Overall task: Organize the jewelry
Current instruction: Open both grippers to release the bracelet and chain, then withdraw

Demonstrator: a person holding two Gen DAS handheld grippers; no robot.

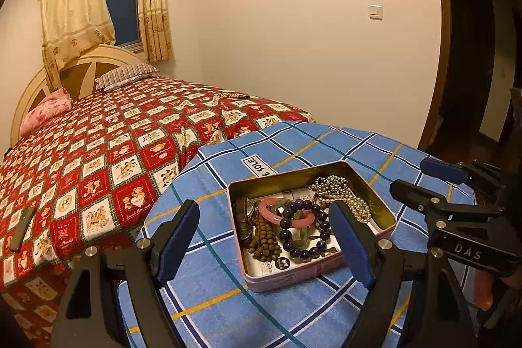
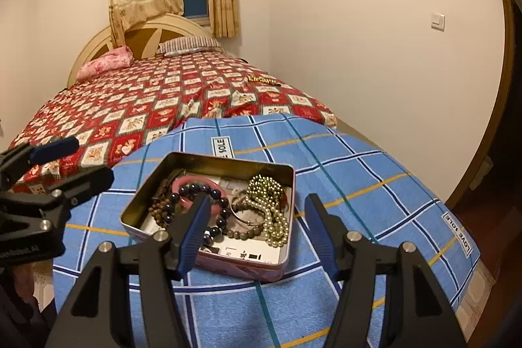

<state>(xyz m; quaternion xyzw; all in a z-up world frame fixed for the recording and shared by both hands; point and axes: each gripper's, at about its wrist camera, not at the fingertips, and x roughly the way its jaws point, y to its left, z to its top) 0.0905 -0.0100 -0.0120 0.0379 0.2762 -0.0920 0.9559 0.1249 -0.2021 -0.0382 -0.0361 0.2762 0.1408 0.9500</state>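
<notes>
Now open tin (image 1: pixel 385 219) heaped with beaded jewelry (image 1: pixel 301 229); both tongs, left gripper (image 1: pixel 266 237) and right gripper (image 2: pixel 257 227), agape, empty.

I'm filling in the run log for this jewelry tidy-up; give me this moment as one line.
left gripper: open, empty | right gripper: open, empty | tin: on blue checked cloth, holds pearl strand, purple bead bracelet, pink bangle

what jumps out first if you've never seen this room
An open tin heaped with jewelry sits on a blue checked cloth, a purple bead bracelet and pearl strand on top. Behind it spreads a red patchwork bedspread.
</notes>
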